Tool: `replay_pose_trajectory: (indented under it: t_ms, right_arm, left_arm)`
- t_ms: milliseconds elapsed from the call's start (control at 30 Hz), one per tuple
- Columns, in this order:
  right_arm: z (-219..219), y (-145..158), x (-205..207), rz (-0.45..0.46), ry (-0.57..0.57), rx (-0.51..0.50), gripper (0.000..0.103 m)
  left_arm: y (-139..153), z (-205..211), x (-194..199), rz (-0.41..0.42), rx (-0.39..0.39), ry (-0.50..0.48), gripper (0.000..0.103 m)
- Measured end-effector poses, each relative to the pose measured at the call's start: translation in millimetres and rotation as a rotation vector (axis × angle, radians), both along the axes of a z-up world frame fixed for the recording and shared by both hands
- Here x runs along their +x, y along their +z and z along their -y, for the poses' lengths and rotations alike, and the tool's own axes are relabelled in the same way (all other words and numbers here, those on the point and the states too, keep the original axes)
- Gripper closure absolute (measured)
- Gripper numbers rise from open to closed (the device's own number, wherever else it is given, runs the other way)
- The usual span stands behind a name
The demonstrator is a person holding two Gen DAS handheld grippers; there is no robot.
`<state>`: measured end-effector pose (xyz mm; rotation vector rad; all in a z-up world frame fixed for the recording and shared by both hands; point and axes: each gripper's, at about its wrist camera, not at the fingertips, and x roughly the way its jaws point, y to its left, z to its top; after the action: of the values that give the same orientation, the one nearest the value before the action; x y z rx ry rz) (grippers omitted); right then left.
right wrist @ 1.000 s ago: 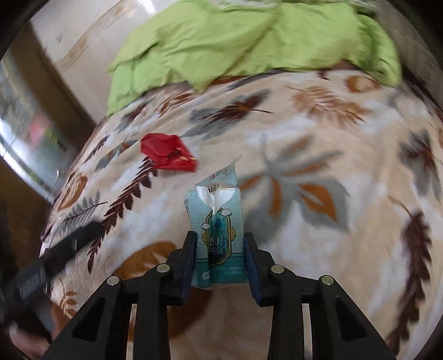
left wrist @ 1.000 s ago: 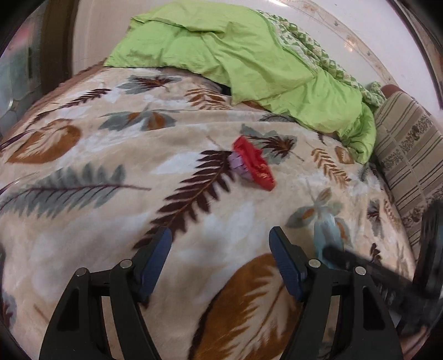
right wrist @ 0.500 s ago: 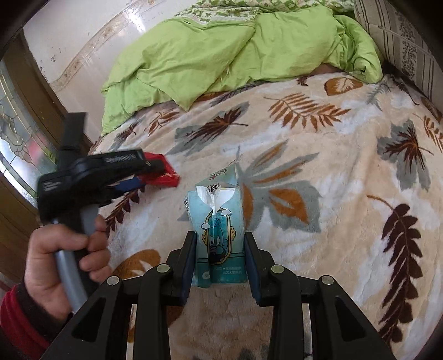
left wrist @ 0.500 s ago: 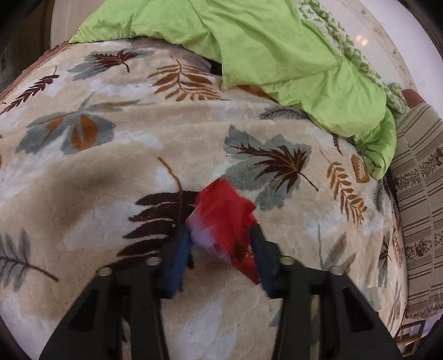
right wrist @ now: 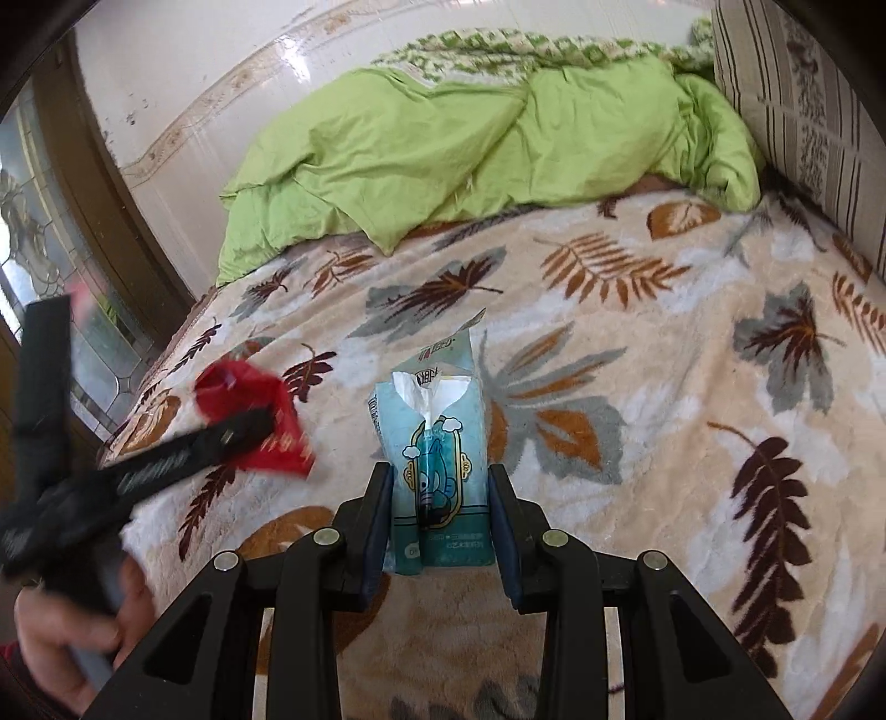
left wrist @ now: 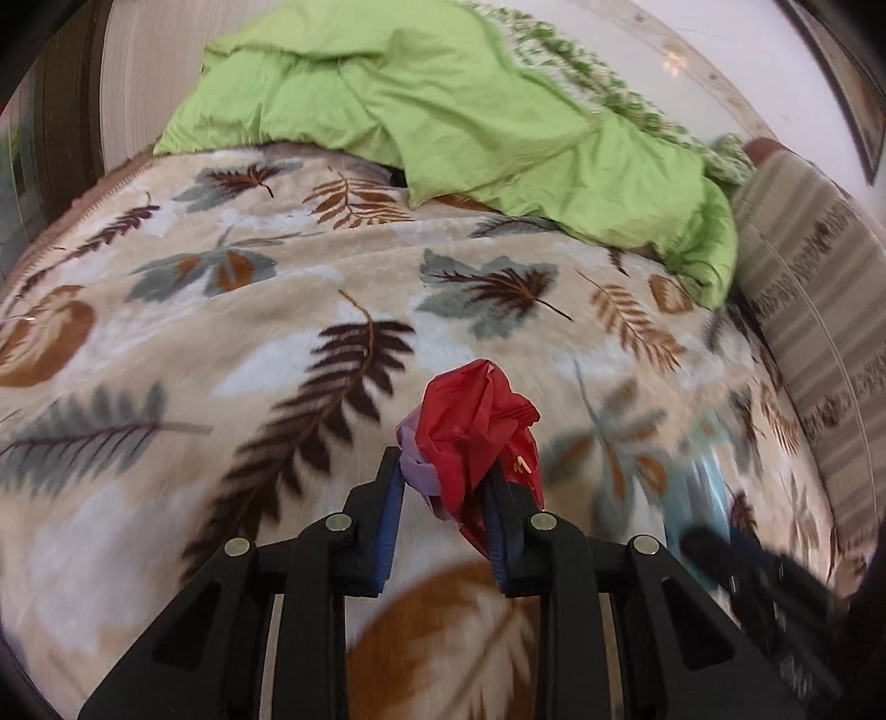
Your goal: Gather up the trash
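Note:
A crumpled red wrapper (left wrist: pixel 476 426) with a pale purple scrap on it sits pinched between the blue pads of my left gripper (left wrist: pixel 446 479), which is shut on it just above the leaf-print blanket (left wrist: pixel 232 354). The right wrist view shows the same red wrapper (right wrist: pixel 243 399) at the left, held by the blurred left gripper (right wrist: pixel 252 429) in a person's hand (right wrist: pixel 61 637). My right gripper (right wrist: pixel 440 487) is shut on a light blue tissue pack (right wrist: pixel 437 443), torn open at the top. The blurred tissue pack (left wrist: pixel 698 471) also shows at the lower right of the left wrist view.
A rumpled green quilt (right wrist: pixel 487 144) lies across the far side of the bed. A striped pillow (left wrist: pixel 814 310) lies along the right edge. A wooden-framed glass door (right wrist: pixel 50 232) stands at the left, and a white wall (right wrist: pixel 221 50) behind.
My left gripper went forward to the red wrapper, shut on it and drew back with it off the blanket. The right gripper kept its hold on the tissue pack and rose slightly.

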<state>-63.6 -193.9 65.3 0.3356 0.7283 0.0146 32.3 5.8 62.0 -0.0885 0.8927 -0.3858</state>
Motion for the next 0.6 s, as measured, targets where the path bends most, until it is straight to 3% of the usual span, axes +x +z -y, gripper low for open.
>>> replay_pose_trajectory:
  t_ms: [233, 400, 600]
  right_arm:
    - [-15.4, 0.4, -40.0, -0.008, 0.039, -0.003, 0.068]
    - [-25.2, -2.3, -68.9, -0.014, 0.059, -0.032, 0.068]
    - [-27.4, -7.9, -95.3, -0.032, 0.060, -0.037, 0.068]
  left_arm:
    - [8.7, -14.8, -80.9, 0.046, 0.049, -0.044, 0.077]
    - [5.5, -22.4, -129.9, 0.081, 0.081, -0.021, 0.077]
    - [-5.3, -19.4, -157.5, 0.111, 0.132, 0.002, 0.077]
